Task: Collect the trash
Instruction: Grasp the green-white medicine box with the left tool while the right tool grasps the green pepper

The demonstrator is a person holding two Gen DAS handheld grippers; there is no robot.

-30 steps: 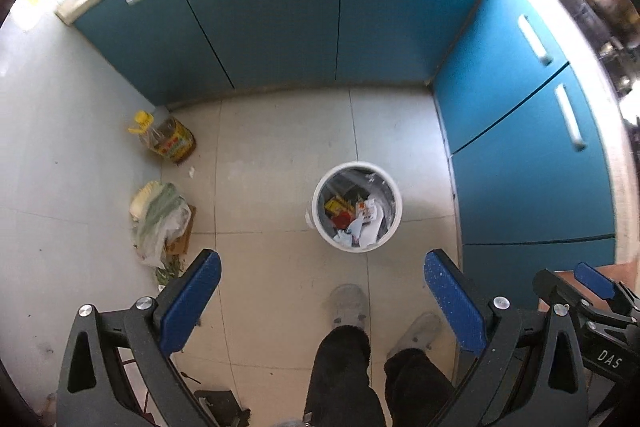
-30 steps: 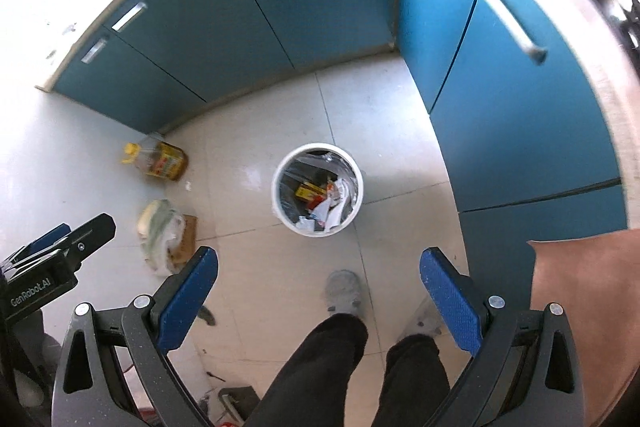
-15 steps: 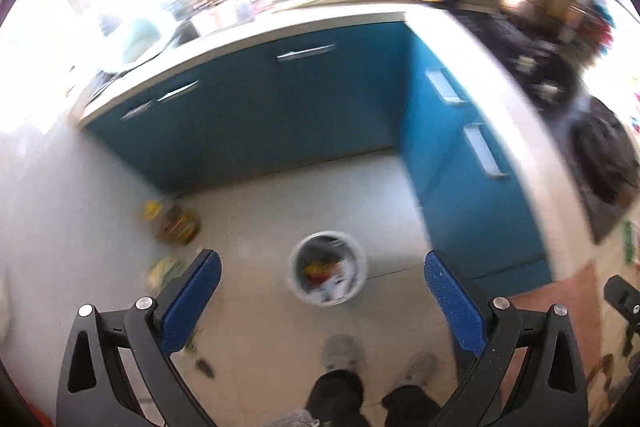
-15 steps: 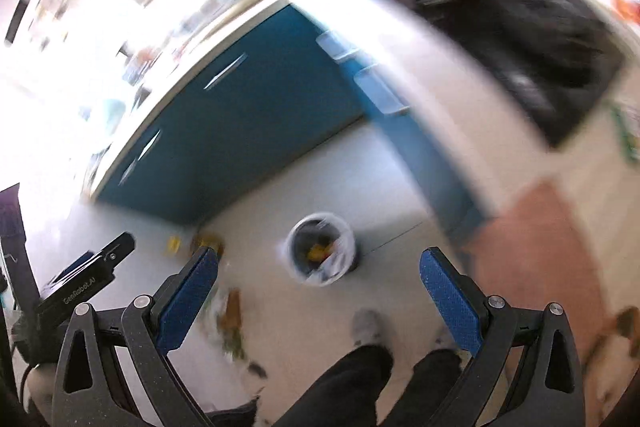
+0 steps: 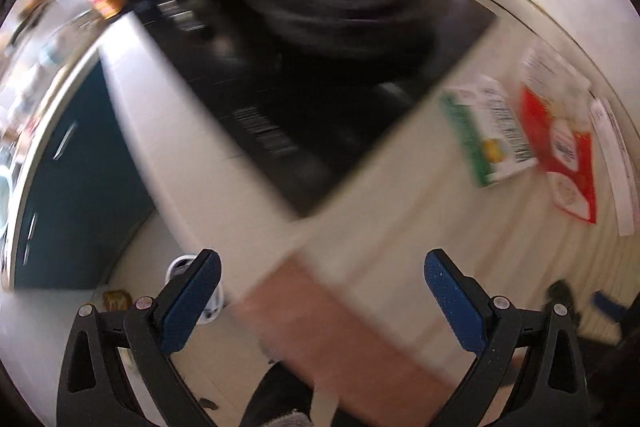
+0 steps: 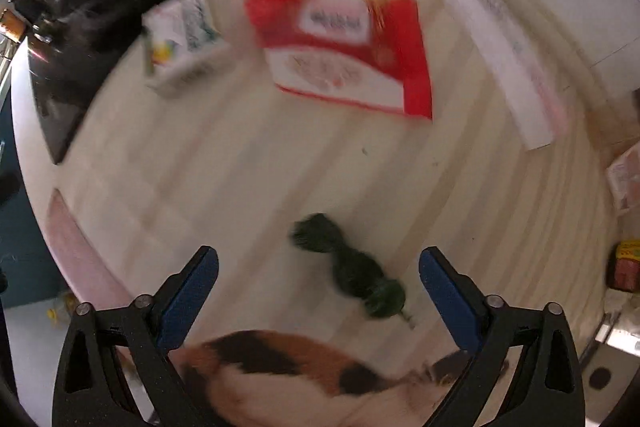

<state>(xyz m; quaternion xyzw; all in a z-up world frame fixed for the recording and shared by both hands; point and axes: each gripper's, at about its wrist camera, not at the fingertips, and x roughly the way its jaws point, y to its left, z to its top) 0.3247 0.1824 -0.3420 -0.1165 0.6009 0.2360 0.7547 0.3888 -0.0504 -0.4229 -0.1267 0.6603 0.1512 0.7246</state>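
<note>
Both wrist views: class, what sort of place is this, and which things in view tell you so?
Most likely a home kitchen: a black hob set into a pale worktop, teal cabinet doors below it, and food cartons, one red, lying on the worktop.

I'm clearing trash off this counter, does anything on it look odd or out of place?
Yes. A calico cat lies at the near edge of the counter, right under the open right gripper. Just past it sits a dark green scrap, blurred, perhaps a vegetable, loose on the bare surface.
</note>
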